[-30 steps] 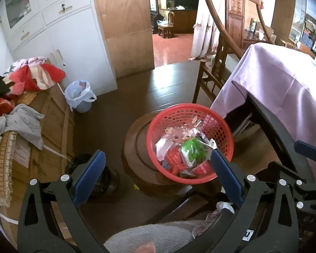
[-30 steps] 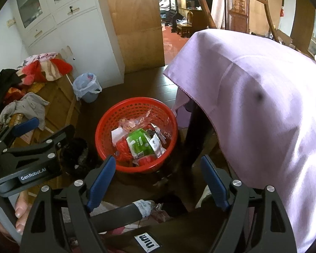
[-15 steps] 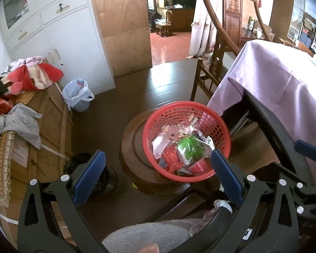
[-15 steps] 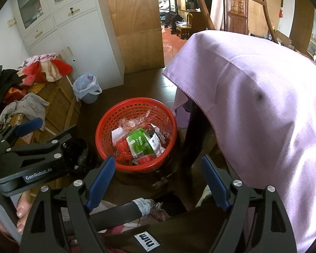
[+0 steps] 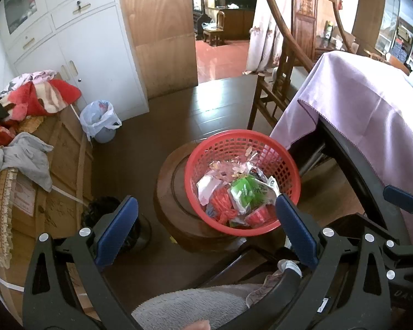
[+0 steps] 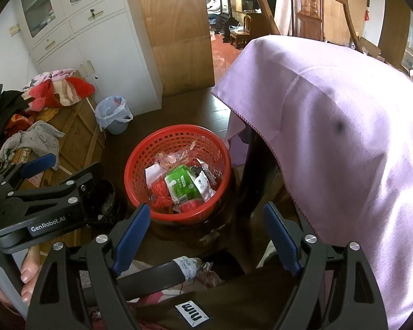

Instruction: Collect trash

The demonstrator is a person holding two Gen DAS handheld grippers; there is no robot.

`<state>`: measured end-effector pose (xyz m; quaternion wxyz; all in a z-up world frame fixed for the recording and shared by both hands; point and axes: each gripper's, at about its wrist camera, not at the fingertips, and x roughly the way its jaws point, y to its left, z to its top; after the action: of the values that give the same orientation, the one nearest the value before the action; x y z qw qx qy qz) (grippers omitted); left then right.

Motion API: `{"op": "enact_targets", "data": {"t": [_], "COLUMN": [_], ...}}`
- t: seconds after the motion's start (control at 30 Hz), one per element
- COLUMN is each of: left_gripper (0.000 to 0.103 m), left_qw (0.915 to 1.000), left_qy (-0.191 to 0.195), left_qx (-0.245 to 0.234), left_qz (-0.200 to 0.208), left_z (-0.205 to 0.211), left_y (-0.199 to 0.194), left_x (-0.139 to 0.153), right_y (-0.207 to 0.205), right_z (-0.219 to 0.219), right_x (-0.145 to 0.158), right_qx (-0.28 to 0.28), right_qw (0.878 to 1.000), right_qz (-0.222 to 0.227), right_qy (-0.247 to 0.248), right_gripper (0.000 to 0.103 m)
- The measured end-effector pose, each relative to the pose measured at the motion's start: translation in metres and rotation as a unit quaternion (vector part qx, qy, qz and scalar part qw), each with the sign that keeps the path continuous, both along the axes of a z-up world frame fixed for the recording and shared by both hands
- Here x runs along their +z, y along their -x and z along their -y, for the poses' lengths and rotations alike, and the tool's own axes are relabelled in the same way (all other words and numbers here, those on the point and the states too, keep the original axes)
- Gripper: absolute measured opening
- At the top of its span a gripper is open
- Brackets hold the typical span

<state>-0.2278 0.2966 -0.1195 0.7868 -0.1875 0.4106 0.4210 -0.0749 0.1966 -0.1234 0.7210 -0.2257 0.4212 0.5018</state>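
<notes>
A round red plastic mesh basket sits on a low round dark wooden stool, toward the stool's right edge as the left wrist view shows it. Inside the basket lies the collected trash: a green and white wrapper, a crumpled clear cellophane wrapper, a white paper scrap and a bundle of orange-red netting.

The left tongs hang above the floor in front of the stool with their blue-padded jaws spread wide and nothing between them. The right tongs likewise stand wide apart and hold nothing; the basket shows just beyond the gap between their pads. In the right wrist view the left tool's black body sits at the left edge, and fingertips wrap its handle.

Just right of the basket stands a dark table leg under a lilac cloth that drapes the surface. On the dark floor, well apart from the stool, a small bin lined with a white plastic bag stands by a white cabinet. A heap of red and grey clothes lies on a wooden crate at the left.
</notes>
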Motion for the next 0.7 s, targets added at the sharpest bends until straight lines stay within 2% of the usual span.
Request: {"op": "enact_targets", "data": {"t": [0.7], "left_gripper": [0.096], "left_qw": [0.9999], "left_qy": [0.011], "left_qx": [0.002], "left_qz": [0.006], "left_z": [-0.0008], "left_y": [0.0026], "left_x": [-0.0043], "right_y": [-0.0006], "right_z": [0.0001], "right_x": [-0.0004], "right_qx": [0.0], "right_qw": [1.0], "right_qz": [-0.001], "right_qy": [0.0], "right_gripper": [0.082]}}
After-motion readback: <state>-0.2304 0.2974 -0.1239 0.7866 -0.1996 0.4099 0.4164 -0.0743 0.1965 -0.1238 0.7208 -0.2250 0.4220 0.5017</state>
